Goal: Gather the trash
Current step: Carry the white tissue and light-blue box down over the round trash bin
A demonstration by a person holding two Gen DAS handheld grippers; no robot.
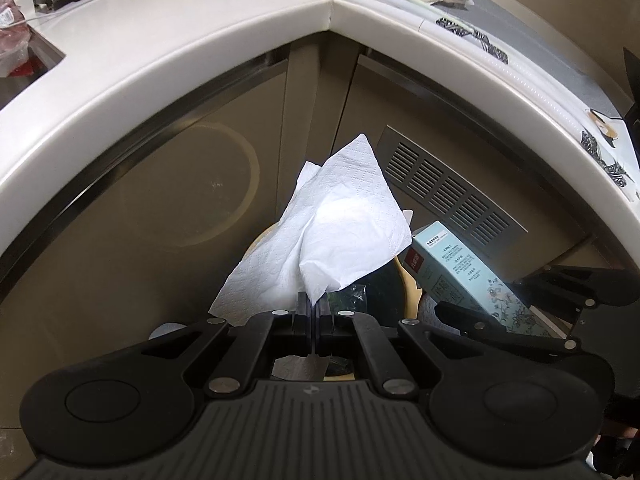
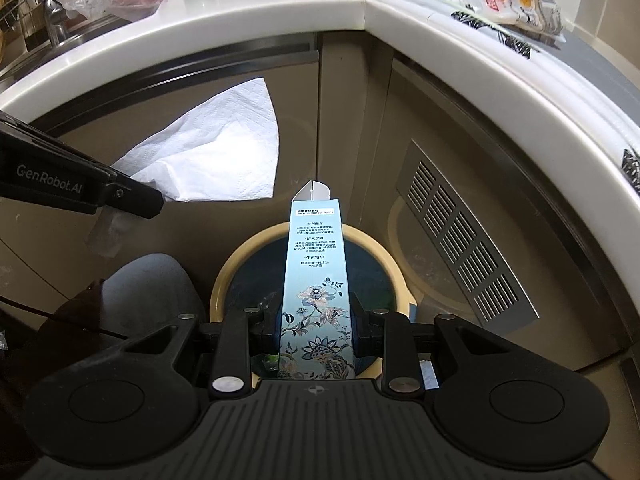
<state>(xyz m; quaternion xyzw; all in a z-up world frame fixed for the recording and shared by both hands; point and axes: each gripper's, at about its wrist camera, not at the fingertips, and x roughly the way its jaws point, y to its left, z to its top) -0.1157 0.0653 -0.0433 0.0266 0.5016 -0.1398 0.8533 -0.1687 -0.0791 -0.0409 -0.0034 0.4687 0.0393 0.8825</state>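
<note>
My left gripper (image 1: 313, 312) is pressed together, pinching a white tissue (image 1: 340, 220) at frame centre, above the bin (image 1: 406, 292). My right gripper (image 2: 316, 330) clamps a blue floral box (image 2: 316, 280) at its lower end; the box stands over the yellow-rimmed bin at lower centre.

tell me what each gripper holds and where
Left gripper pinches the tissue at its bunched lower corner; right gripper clamps the box near its lower end.

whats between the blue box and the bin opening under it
Nothing: in the right wrist view the blue box hangs in the right gripper directly over the bin's dark opening.
</note>
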